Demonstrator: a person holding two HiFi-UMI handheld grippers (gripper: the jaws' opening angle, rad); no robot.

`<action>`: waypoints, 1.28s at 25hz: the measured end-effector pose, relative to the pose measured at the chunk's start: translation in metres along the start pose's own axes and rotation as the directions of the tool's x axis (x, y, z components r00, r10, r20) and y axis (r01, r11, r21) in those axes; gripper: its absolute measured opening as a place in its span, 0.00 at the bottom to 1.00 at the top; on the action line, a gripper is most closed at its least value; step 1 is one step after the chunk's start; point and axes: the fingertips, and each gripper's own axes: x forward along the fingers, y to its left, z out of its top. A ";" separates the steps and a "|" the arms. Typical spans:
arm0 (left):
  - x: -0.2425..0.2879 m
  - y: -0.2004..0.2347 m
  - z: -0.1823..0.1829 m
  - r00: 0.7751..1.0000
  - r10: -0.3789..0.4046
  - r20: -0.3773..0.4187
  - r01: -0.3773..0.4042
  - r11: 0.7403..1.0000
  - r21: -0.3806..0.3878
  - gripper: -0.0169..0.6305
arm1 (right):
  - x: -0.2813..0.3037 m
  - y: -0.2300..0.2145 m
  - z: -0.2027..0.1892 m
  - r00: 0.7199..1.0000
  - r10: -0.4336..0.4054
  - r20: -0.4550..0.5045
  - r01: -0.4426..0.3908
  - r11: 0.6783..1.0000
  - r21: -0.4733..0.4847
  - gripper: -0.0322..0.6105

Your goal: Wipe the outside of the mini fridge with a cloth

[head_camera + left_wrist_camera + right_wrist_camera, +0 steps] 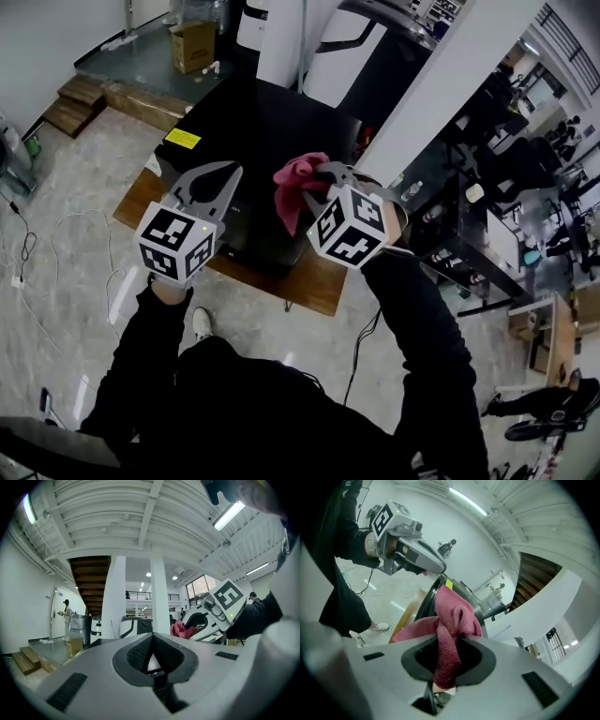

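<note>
Mini fridge [258, 127]: black box standing on a wooden board [319, 281] on the pale floor; a yellow label [183, 139] sits on its top at the left edge; its top otherwise shows dark and bare

Cloth [295, 187]: pink and bunched, held over the near right part of the fridge's top; in the right gripper view it runs down between the jaws as a twisted strip, with a loose fold bulging above the tips towards the fridge; whether it touches the fridge cannot be told

Right gripper [314, 178]: jaws closed onto the cloth, pinching it between the dark pads; it is held over the fridge's near right edge, tips pointing towards the fridge; its marker cube [349, 225] sits on the side away from the fridge

Left gripper [217, 178]: jaws drawn together with the tips meeting, only a thin dark slit below them, nothing between; it is held over the fridge's near left corner, just beside the right gripper; its marker cube [175, 242] lies on the side away from the fridge

Cardboard box [192, 45]: on the floor well beyond the fridge's far left side

Cables [84, 234]: thin white loops on the floor to the left of the fridge, apart from the board
</note>
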 end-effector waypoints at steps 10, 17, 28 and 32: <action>0.028 0.160 0.026 0.995 -0.058 0.077 0.056 0.998 0.029 0.04 | 0.106 -0.109 0.101 0.995 -0.063 -0.074 0.067 0.996 0.053 0.16; 0.064 0.252 0.026 0.989 -0.132 0.073 0.130 0.991 0.031 0.04 | 0.205 -0.175 0.112 0.970 -0.026 -0.242 0.039 0.998 0.051 0.16; 0.108 0.308 0.002 0.973 -0.223 0.052 0.224 0.975 0.003 0.04 | 0.339 -0.238 0.050 0.917 -0.017 -0.399 0.070 0.990 0.119 0.17; 0.116 0.322 -0.003 0.969 -0.241 0.044 0.242 0.970 0.000 0.04 | 0.356 -0.246 0.050 0.915 -0.050 -0.399 0.087 0.993 0.076 0.16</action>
